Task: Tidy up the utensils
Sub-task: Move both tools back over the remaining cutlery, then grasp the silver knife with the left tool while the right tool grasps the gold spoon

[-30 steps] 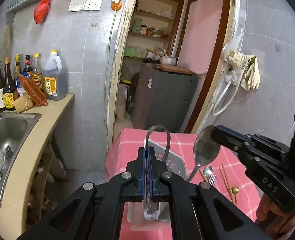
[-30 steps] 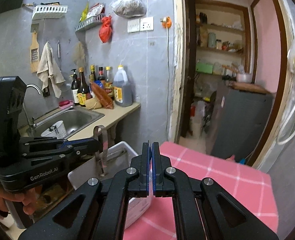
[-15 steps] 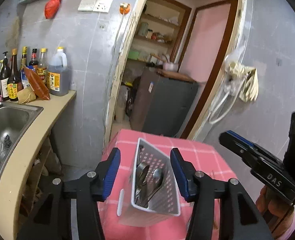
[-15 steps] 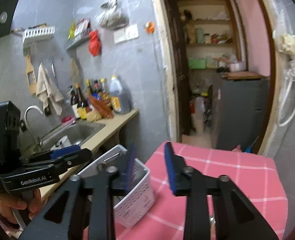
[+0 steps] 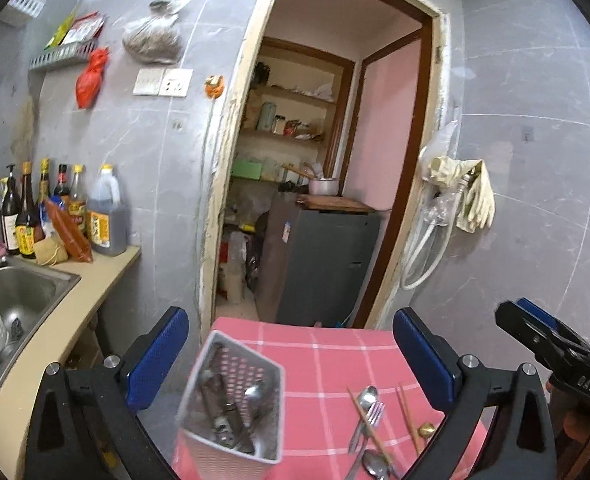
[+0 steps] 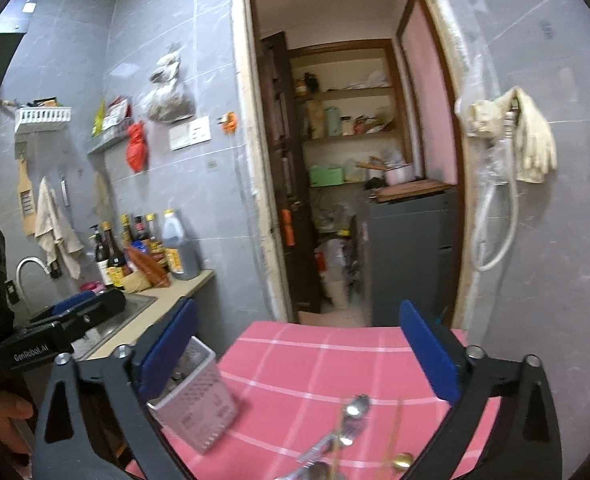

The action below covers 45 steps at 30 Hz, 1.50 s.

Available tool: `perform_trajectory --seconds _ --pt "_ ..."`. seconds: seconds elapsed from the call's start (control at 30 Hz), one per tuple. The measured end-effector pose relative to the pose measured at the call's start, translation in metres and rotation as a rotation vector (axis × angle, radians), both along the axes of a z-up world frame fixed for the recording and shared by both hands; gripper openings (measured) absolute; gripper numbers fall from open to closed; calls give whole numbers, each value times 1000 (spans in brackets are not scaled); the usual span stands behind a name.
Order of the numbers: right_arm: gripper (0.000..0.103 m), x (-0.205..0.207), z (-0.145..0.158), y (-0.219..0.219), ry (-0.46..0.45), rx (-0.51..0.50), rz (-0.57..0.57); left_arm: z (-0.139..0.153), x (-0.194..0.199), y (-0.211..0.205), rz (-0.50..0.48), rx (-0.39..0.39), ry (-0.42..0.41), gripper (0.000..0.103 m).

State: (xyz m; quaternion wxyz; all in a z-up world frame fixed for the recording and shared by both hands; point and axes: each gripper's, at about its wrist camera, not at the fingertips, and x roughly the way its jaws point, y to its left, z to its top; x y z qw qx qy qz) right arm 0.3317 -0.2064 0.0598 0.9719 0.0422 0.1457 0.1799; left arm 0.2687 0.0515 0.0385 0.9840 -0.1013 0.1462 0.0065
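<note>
Two hand-held grippers are in view, both released. The left hand-held gripper [image 5: 291, 356] has just been opening; its blue pads stand wide apart at lower centre of the left wrist view, with nothing clamped between them. The right hand-held gripper [image 6: 295, 350] has likewise just been opening and grasps nothing.

Left wrist view: the white perforated utensil caddy [image 5: 231, 400] stands at lower centre on the pink checked tablecloth [image 5: 327, 360], and its interior is visible, holding several metal utensils upright or leaning. Loose cutlery [image 5: 369, 420] and chopsticks [image 5: 409, 416] lie on the cloth at lower right of the frame, well apart from the caddy.

Right wrist view: the caddy [image 6: 193, 396] appears at lower left, partly behind the left pad; mainly its outer wall shows. The loose cutlery [image 6: 349, 420] is blurred at bottom centre. Only this view shows the tap [image 6: 31, 268] at left edge and the hand [image 6: 3, 420] holding the left unit.
</note>
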Motion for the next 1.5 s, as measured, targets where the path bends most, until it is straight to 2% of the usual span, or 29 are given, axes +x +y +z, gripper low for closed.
perform_trajectory --seconds 0.2,0.4,0.67,0.87,0.93,1.13,1.23,1.3,1.4,1.5 --pt "102 -9 -13 -39 23 -20 -73 -3 -1 -33 -53 45 -17 103" --pt "102 -8 -40 -74 110 -41 -96 -17 2 -70 -148 95 21 103" --pt "102 13 -98 -103 299 -18 -47 -48 11 -101 -232 92 128 103" --pt "101 31 -146 -111 426 15 -1 -90 23 -114 -268 46 265 103" --pt "95 37 -159 -111 465 25 20 -103 26 -117 -282 23 306 101" --pt "73 55 -195 -104 556 17 77 -138 38 -123 -308 -27 447 81" --pt "67 61 -207 -100 581 1 97 -156 45 -126 -312 -51 521 69" --pt "65 65 -213 -98 594 -6 109 -166 49 -128 -309 -57 569 56" --pt "56 72 -219 -94 612 -17 135 -180 55 -129 -301 -70 638 38" --pt "45 79 -225 -89 632 -24 169 -186 58 -126 -290 -101 674 32"
